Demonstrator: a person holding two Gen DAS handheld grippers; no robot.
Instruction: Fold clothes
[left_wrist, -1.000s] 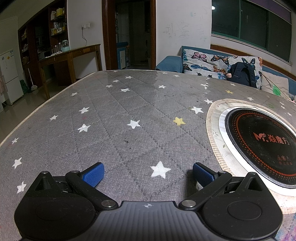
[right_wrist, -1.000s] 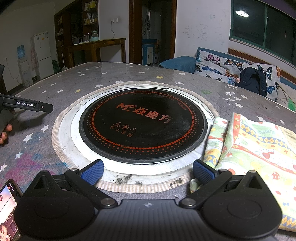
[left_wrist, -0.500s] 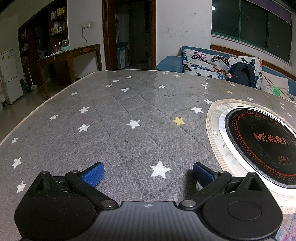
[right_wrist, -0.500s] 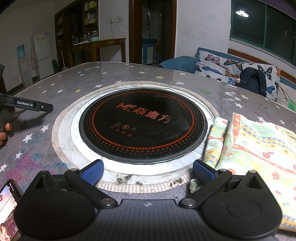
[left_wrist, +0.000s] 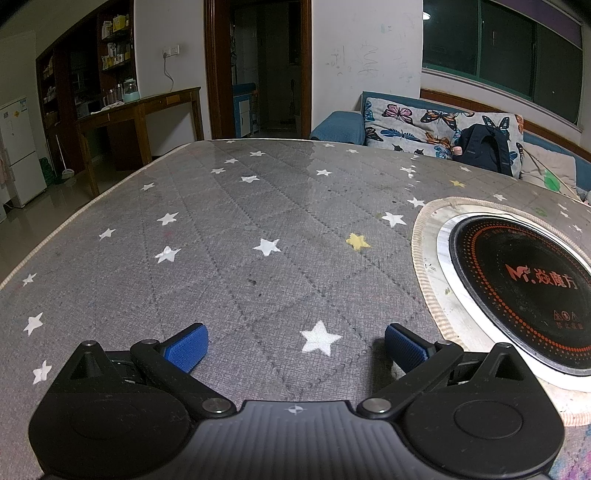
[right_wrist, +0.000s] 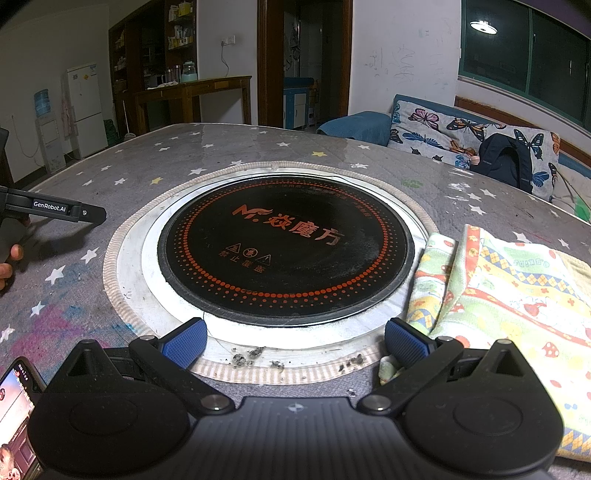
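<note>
A colourful patterned cloth (right_wrist: 509, 295) with mushrooms and stripes lies folded on the grey star-print table at the right of the right wrist view. My right gripper (right_wrist: 293, 341) is open and empty, low over the table; its right finger sits by the cloth's near left corner. My left gripper (left_wrist: 295, 345) is open and empty over bare table cover (left_wrist: 240, 258); the cloth is not in its view. The left gripper's body (right_wrist: 55, 210) shows at the left edge of the right wrist view.
A round black induction cooktop (right_wrist: 284, 251) is set into the table's middle; it also shows in the left wrist view (left_wrist: 524, 291). A phone (right_wrist: 16, 413) lies at the near left. A sofa with a backpack (right_wrist: 506, 166) stands beyond the table.
</note>
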